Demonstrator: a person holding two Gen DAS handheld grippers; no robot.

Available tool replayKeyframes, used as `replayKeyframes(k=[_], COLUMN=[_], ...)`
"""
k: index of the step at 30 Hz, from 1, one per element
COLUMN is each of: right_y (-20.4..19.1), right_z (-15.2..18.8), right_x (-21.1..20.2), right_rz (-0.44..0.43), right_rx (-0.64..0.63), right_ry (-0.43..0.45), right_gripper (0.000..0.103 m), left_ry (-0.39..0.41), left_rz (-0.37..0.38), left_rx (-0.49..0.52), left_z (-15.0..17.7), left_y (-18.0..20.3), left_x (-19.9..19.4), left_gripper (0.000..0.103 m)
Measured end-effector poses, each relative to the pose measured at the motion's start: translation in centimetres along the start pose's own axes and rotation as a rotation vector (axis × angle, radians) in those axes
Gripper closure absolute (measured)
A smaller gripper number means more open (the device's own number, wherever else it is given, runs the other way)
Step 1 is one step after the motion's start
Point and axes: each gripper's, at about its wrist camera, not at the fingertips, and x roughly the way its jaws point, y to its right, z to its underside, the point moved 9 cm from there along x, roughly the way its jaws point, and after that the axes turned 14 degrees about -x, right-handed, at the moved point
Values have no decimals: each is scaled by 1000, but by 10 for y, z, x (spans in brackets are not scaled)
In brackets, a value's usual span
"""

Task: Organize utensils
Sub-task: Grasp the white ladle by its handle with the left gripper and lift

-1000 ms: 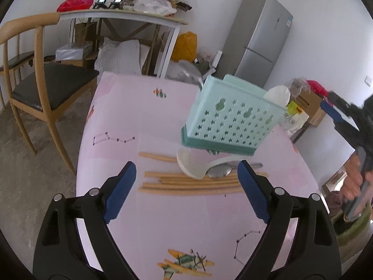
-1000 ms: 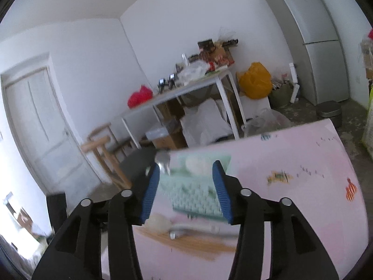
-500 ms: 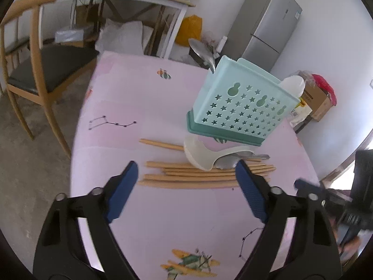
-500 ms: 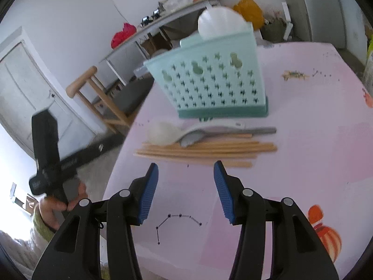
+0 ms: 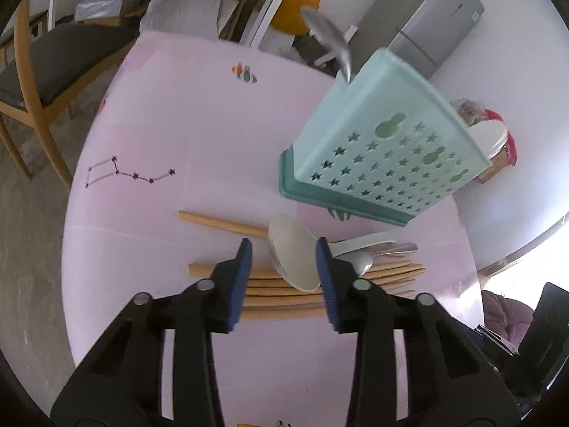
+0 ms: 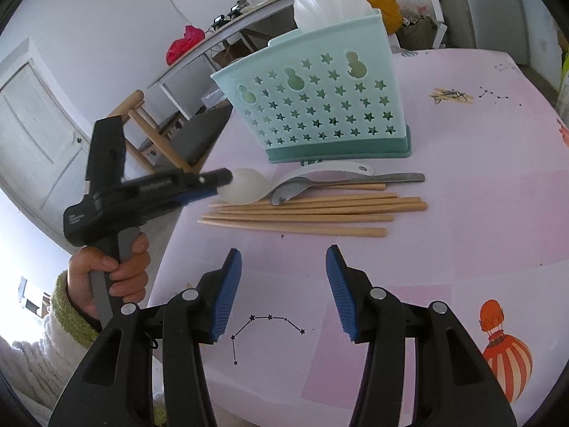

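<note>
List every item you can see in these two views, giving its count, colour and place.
table: one, pink patterned cloth, under everything
basket: one, pale green, standing mid-table
spoons in basket: two, one white, one metal, sticking out of the top
lying spoons: two, one white, one metal, in front of the basket
chopsticks: several, wooden, lying beside the spoons
chair: one, wooden, dark seat, beside the table
fridge: one, grey, by the wall
left gripper: black and blue, jaws just been closing, white spoon's bowl between them
right gripper: black and blue, jaws open above bare cloth
left hand: holding its gripper's handle
</note>
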Motion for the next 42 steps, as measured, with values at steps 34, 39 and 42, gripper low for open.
replayKeyframes(k=[34,39,42], right_y=[-2,13,24], right_z=[-16,-35,-40], right_x=[8,26,42], right_rz=[69,147,170], right_rx=[-160,-261,-281], right_ry=[18,-8,-47], right_gripper=[55,55,61], left_ry=[191,225,240], left_rz=[92,85,88], left_rx=[-179,-205,-213], left_z=[-9,-10,-13], left_y=[-27,-47,-56], left_x=[-59,-72,-76], left_gripper=[100,100,100])
